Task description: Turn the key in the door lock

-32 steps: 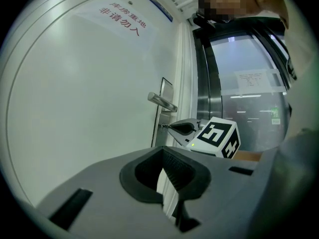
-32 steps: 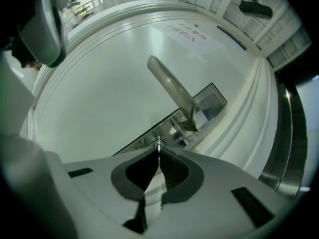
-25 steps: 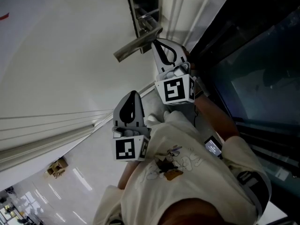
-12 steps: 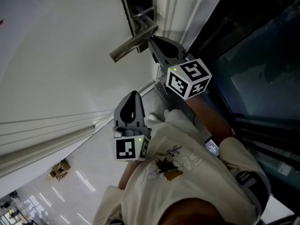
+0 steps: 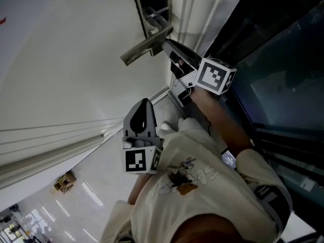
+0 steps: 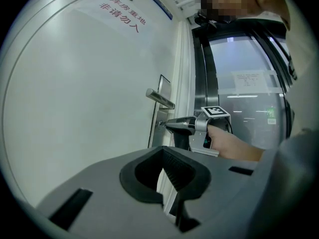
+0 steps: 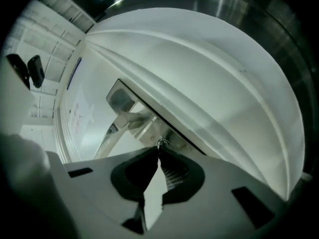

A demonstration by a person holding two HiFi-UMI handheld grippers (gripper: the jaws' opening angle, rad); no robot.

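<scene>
A white door (image 5: 76,59) carries a metal lock plate (image 5: 154,9) with a lever handle (image 5: 144,47). My right gripper (image 5: 165,41) points level at the plate just under the handle. In the right gripper view the right gripper (image 7: 159,149) is shut on the small key (image 7: 160,143), which sits in the lock below the handle (image 7: 112,133). The left gripper view shows the right gripper (image 6: 166,125) from the side, with its tips at the key (image 6: 159,124). My left gripper (image 5: 144,101) hangs back from the door, shut and holding nothing.
Right of the door run a white frame moulding (image 5: 190,14) and a dark glass panel in a metal frame (image 5: 268,85). A red printed notice (image 6: 122,14) sits high on the door. A small brown object (image 5: 63,182) lies on the shiny floor.
The right gripper has rolled about its own axis at the lock, and its marker cube has swung from below the jaws to their right side. The left gripper has not moved.
</scene>
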